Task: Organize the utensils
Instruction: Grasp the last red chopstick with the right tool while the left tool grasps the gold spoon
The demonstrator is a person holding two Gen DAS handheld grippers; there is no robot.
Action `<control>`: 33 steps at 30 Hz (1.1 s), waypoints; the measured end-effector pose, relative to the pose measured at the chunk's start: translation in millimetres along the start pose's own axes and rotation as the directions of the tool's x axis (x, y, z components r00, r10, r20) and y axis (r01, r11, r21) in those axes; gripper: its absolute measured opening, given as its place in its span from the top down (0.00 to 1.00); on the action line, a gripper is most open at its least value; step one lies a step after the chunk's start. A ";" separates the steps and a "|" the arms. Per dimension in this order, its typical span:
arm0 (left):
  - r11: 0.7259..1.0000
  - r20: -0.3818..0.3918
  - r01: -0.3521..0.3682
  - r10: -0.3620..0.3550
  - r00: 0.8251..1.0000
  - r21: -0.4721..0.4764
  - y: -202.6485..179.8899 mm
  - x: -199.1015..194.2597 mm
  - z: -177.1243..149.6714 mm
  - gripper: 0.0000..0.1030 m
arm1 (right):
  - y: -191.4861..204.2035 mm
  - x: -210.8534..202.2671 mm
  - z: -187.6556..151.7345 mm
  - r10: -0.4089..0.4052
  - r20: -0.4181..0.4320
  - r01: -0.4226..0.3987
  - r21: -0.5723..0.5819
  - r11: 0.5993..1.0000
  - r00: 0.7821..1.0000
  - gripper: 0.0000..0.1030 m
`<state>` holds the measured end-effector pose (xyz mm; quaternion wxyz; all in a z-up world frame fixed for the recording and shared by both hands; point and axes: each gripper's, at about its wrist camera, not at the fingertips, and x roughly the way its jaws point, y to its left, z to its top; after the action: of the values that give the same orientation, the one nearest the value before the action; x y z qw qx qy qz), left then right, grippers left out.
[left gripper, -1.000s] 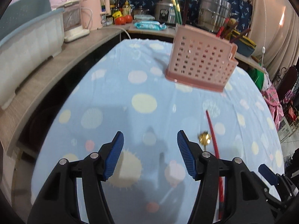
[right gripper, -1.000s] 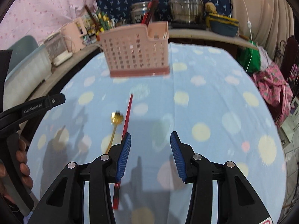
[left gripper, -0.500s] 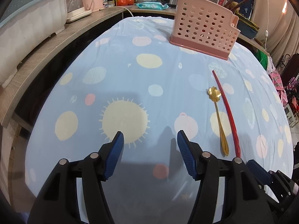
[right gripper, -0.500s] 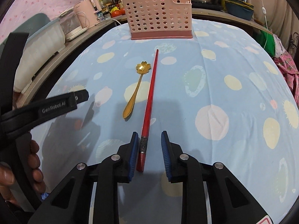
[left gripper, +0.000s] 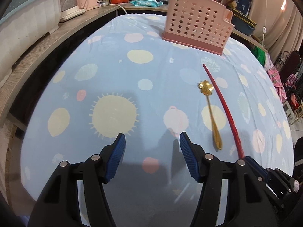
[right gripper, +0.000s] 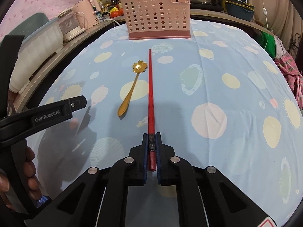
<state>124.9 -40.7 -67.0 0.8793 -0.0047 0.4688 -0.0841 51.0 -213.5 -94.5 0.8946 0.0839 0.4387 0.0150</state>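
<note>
A blue cloth with pastel dots (right gripper: 217,71) covers the table. On it, centre frame, lies a red chopstick (right gripper: 151,94): light, stiff, slick, best pinched near its thick end. There the right gripper (right gripper: 151,149) has just closed on it. Just beside lies a gold flower spoon (right gripper: 130,90); the pink utensil caddy (right gripper: 155,13) stands beyond. The left-wrist view alone shows the left gripper (left gripper: 152,147) open, empty.

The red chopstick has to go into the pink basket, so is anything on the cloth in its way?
Nothing visible is. The right gripper is shut on the red chopstick, and the cloth ahead up to the pink basket is bare. The gold spoon lies off to the left, apart from it.
</note>
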 end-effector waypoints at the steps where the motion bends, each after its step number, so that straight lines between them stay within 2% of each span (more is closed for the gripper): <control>1: 1.000 -0.006 0.020 -0.020 1.000 0.001 -3.2 -0.1 -0.3 0.43 | -1.0 0.0 0.4 -0.002 0.001 0.002 0.002 1.000 1.000 0.93; 2: 0.999 -0.010 0.035 -0.035 0.999 0.002 -7.0 -0.3 -0.5 0.40 | -2.7 -0.3 1.0 -0.004 0.002 0.004 0.007 1.000 1.000 0.93; 11: 0.992 -0.057 0.125 -0.123 0.991 0.036 -37.5 11.7 0.4 0.39 | -15.6 -0.4 5.4 -0.015 0.007 0.015 0.039 0.999 1.000 0.93; 17: 0.988 -0.052 0.138 -0.135 0.990 0.064 -48.8 18.4 0.8 0.41 | -23.6 1.1 6.7 -0.015 0.007 0.015 0.061 0.998 1.000 0.93; 22: 0.986 -0.033 0.119 -0.116 0.993 0.117 -57.3 17.9 -4.8 0.57 | -23.5 1.1 6.7 -0.015 0.007 0.014 0.062 0.998 1.000 0.93; 24: 0.985 -0.030 0.125 -0.122 0.992 0.122 -57.6 18.0 -5.3 0.72 | -24.5 1.6 7.2 -0.013 0.008 0.012 0.064 0.998 1.000 0.93; 26: 0.984 -0.027 0.128 -0.126 0.992 0.120 -55.0 18.2 -4.8 0.77 | -24.7 1.8 7.3 -0.012 0.008 0.012 0.064 0.998 1.000 0.93; 27: 0.984 -0.026 0.132 -0.130 0.991 0.117 -54.1 18.7 -4.4 0.83 | -24.7 1.7 7.3 -0.012 0.008 0.012 0.064 0.998 1.000 0.93; 29: 0.984 -0.025 0.139 -0.137 0.990 0.106 -50.2 18.9 -4.3 0.89 | -25.1 1.8 7.3 -0.012 0.008 0.011 0.064 0.998 1.000 0.93; 33: 0.984 -0.021 0.158 -0.157 0.987 0.084 -41.6 14.3 -3.4 0.89 | -24.5 1.2 7.4 -0.011 0.009 0.010 0.067 0.998 1.000 0.93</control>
<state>124.0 -83.6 -77.1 0.8660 -0.0033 0.4690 -0.1733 56.4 -238.5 -95.0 0.8934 0.1116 0.4351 -0.0046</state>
